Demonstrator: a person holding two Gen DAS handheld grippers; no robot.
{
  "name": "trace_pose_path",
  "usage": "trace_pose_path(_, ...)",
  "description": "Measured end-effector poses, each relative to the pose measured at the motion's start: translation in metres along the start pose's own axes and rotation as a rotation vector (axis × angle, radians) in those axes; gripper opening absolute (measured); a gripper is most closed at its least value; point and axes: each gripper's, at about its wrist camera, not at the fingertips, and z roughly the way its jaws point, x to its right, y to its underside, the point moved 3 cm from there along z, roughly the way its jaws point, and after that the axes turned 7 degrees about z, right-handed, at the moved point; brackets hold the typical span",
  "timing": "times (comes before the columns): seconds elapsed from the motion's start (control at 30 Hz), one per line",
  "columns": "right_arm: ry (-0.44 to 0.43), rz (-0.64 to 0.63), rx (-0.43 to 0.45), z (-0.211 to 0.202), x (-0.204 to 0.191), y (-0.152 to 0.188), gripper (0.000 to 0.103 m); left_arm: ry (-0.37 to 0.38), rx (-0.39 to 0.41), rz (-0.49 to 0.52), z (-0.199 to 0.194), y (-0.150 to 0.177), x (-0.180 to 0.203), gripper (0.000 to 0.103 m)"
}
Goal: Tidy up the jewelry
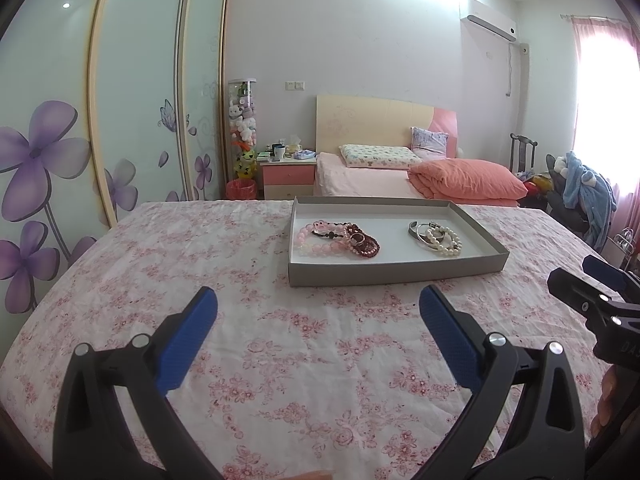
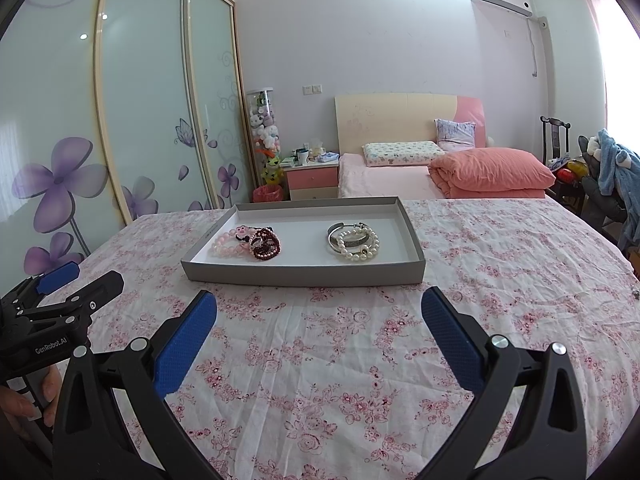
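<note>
A shallow grey tray [image 1: 396,273] [image 2: 304,276] stands on the floral cloth ahead of both grippers. In its left part lie pink bead bracelets [image 1: 316,240] [image 2: 229,243] and a dark red bead bracelet [image 1: 366,245] [image 2: 266,245]. In its right part lie a white pearl bracelet [image 1: 445,242] [image 2: 357,246] and a silver bangle [image 1: 418,229] [image 2: 338,229]. My left gripper [image 1: 318,300] is open and empty, short of the tray. My right gripper [image 2: 319,300] is open and empty, short of the tray. Each gripper also shows in the other's view, the right one [image 1: 592,280] and the left one [image 2: 80,278].
The table [image 1: 160,264] [image 2: 520,264] wears a white cloth with pink flowers. Behind it are a pink bed [image 1: 380,178], a nightstand [image 1: 287,176], a sliding wardrobe [image 1: 120,120] at the left and a chair with clothes [image 1: 580,196] at the right.
</note>
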Motion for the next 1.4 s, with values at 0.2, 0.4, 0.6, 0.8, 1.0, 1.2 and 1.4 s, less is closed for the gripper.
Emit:
trace_pose_path(0.2, 0.0, -0.001, 0.0, 0.0002, 0.0002, -0.0004, 0.101, 0.0, 0.0, 0.0, 0.0001, -0.0003, -0.0002, 0.099)
trace_pose_path(0.4, 0.0, 0.0, 0.0, 0.0001, 0.0003, -0.0005, 0.101, 0.0, -0.001, 0.001, 0.0002, -0.0005, -0.0002, 0.099)
trace_pose_path(0.6, -0.001, 0.0, 0.0, 0.0, 0.0004, -0.0005, 0.101, 0.0, -0.001, 0.0, 0.0002, -0.0008, -0.0004, 0.099)
trace_pose_path(0.8, 0.0, 0.0, -0.001, 0.0, 0.0006, -0.0006, 0.101, 0.0, -0.002, 0.0, 0.0002, -0.001, -0.0005, 0.099)
trace_pose_path(1.0, 0.0, 0.0, -0.001, -0.0002, 0.0006, -0.0006, 0.101, 0.0, -0.003, 0.0, 0.0007, -0.0014, -0.0004, 0.099)
trace_pose_path(1.2, 0.0, 0.0, -0.001, 0.0001, 0.0009, -0.0008, 0.101, 0.0, -0.004, 0.0, 0.0009, -0.0016, -0.0005, 0.099)
trace_pose_path(1.4, 0.0, 0.0, -0.001, 0.0001, 0.0011, -0.0009, 0.101, 0.001, -0.004, 0.0, 0.0009, -0.0019, -0.0006, 0.099)
